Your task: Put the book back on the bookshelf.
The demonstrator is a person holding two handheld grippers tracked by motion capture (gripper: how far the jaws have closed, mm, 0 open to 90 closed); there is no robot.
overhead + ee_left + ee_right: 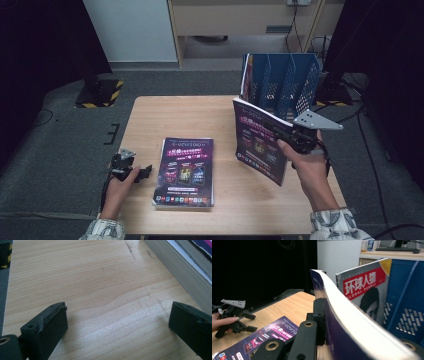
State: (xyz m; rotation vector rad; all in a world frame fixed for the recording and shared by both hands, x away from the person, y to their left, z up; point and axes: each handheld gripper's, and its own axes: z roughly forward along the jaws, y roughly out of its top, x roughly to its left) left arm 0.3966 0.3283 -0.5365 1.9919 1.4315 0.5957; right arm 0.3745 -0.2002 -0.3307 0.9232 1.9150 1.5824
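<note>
My right gripper (283, 136) is shut on the edge of a thick purple-covered magazine (258, 144), which it holds upright above the table's right side, just in front of a blue mesh file rack (286, 80). In the right gripper view the black finger (319, 312) presses on the cover of the held magazine (344, 325), whose pages curve away to the right. My left gripper (141, 172) rests low on the table at the left. Its jaws stand wide open over bare wood (117, 315), with nothing between them.
A stack of purple magazines (186, 171) lies flat on the wooden table (165, 115), just right of the left gripper; its page edges (180, 267) show close by. A red-titled magazine (362, 286) stands in the rack's left slot. Dark floor surrounds the table.
</note>
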